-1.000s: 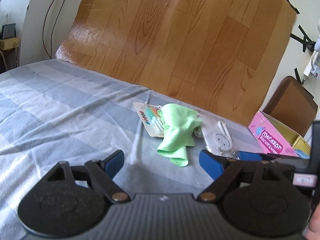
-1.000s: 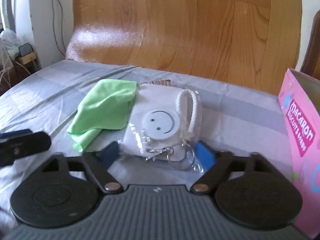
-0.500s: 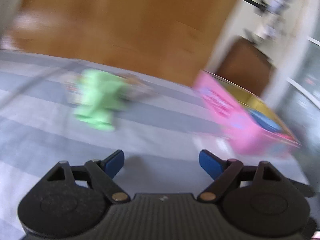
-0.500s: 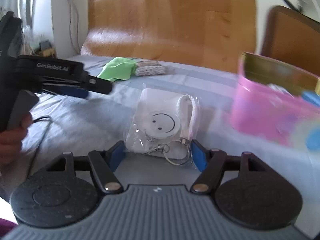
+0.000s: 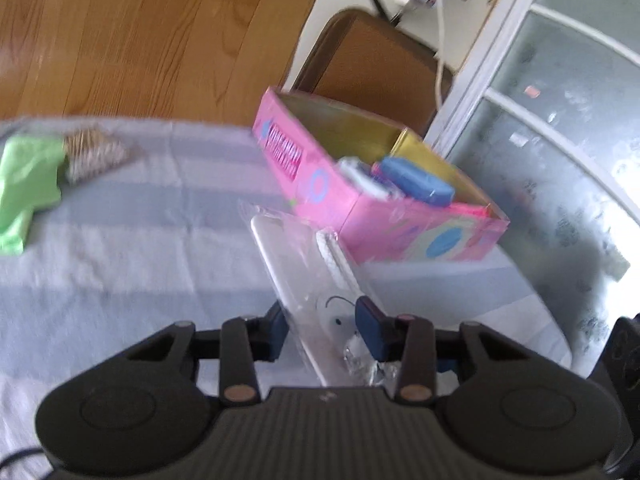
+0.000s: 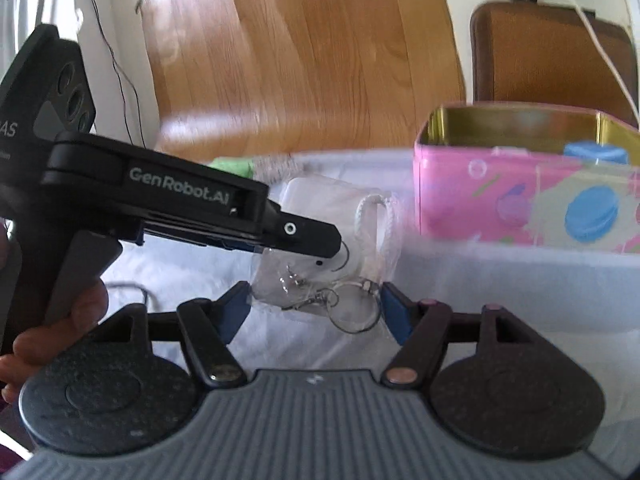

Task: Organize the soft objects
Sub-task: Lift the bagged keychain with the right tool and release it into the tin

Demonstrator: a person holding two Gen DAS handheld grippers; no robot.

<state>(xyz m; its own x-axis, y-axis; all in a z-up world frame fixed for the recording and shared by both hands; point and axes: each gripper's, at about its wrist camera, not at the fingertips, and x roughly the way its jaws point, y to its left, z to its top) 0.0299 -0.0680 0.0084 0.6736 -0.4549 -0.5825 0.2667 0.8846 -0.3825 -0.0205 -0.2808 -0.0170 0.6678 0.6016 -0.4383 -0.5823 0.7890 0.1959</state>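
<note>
A clear packet (image 5: 296, 256) with a white smiley keychain, cord loop and metal rings hangs above the striped bed cover. My left gripper (image 5: 323, 322) is shut on its near end, seen edge-on in the left wrist view. In the right wrist view the same packet (image 6: 320, 208) spans my right gripper (image 6: 315, 314), whose blue pads press on its two lower sides. The left gripper (image 6: 316, 240) reaches in from the left over the packet's face. A green cloth (image 5: 28, 176) lies far left on the bed.
An open pink macaron box (image 5: 320, 184) holding a blue item (image 5: 416, 180) stands just beyond the packet, on the right. A woven piece (image 5: 94, 152) lies beside the green cloth. A brown chair back (image 5: 372, 64) and a glass door (image 5: 560, 160) are behind. A hand (image 6: 60, 332) grips the left handle.
The right gripper carried the packet from beside the green cloth toward the pink box. The left gripper swung right, away from the cloth, and closed on the packet.
</note>
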